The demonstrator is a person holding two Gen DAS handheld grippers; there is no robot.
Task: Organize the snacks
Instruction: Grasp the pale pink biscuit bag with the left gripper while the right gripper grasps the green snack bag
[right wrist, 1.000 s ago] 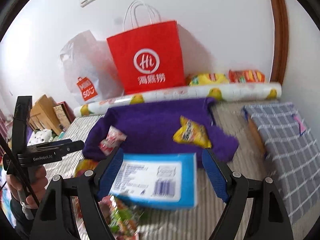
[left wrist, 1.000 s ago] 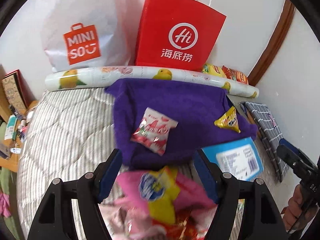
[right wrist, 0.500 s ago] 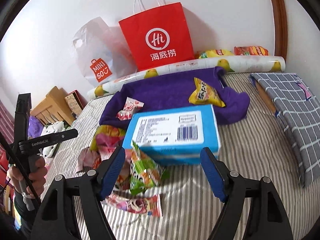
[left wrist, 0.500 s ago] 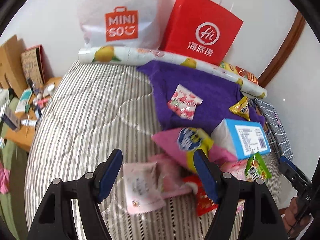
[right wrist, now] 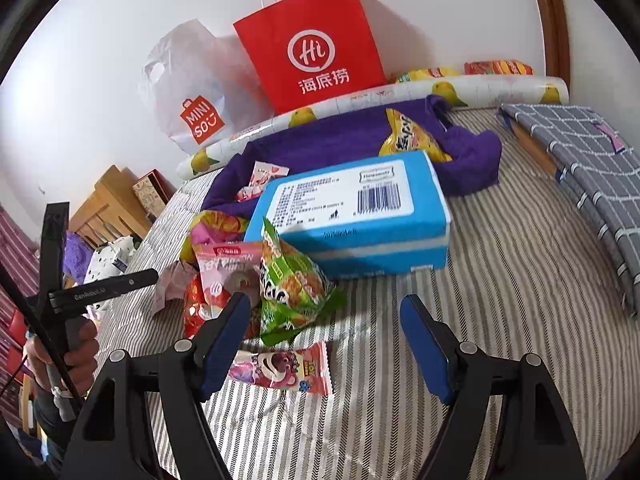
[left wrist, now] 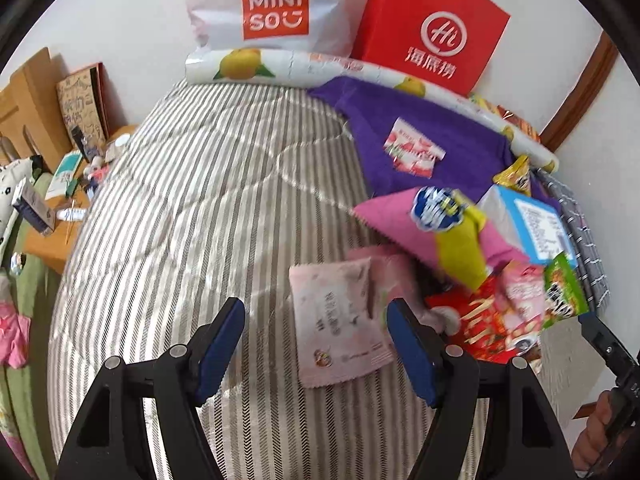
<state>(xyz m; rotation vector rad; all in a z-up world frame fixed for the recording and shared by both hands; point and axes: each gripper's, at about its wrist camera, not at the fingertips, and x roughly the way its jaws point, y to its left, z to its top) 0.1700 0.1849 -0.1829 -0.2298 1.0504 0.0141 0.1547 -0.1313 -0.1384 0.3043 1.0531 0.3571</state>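
A heap of snacks lies on the striped mattress (left wrist: 192, 208). My left gripper (left wrist: 316, 344) is open above the mattress, and a pale pink packet (left wrist: 340, 320) lies flat just past its right finger, untouched. Beyond are a pink-and-yellow bag (left wrist: 440, 224), a red packet (left wrist: 484, 332) and a blue box (left wrist: 524, 220). My right gripper (right wrist: 326, 344) is open over bare stripes. A pink bear-print candy packet (right wrist: 280, 368) lies by its left finger. A green packet (right wrist: 292, 284) and the blue box (right wrist: 352, 212) sit ahead. A strawberry packet (left wrist: 412, 152) and a yellow chip bag (right wrist: 412, 136) rest on a purple towel (right wrist: 320, 148).
A red paper bag (right wrist: 312, 48), a white Miniso bag (left wrist: 272, 4) and a rolled fruit-print sheet (left wrist: 280, 64) line the wall. A grey checked cloth (right wrist: 580, 160) covers the bed's right side. A cluttered wooden bedside table (left wrist: 52, 216) stands off the left edge.
Both grippers drew back and sank. The snack heap and blue box, earlier between the jaws, now lie farther ahead. The left view swung left, showing more bare mattress.
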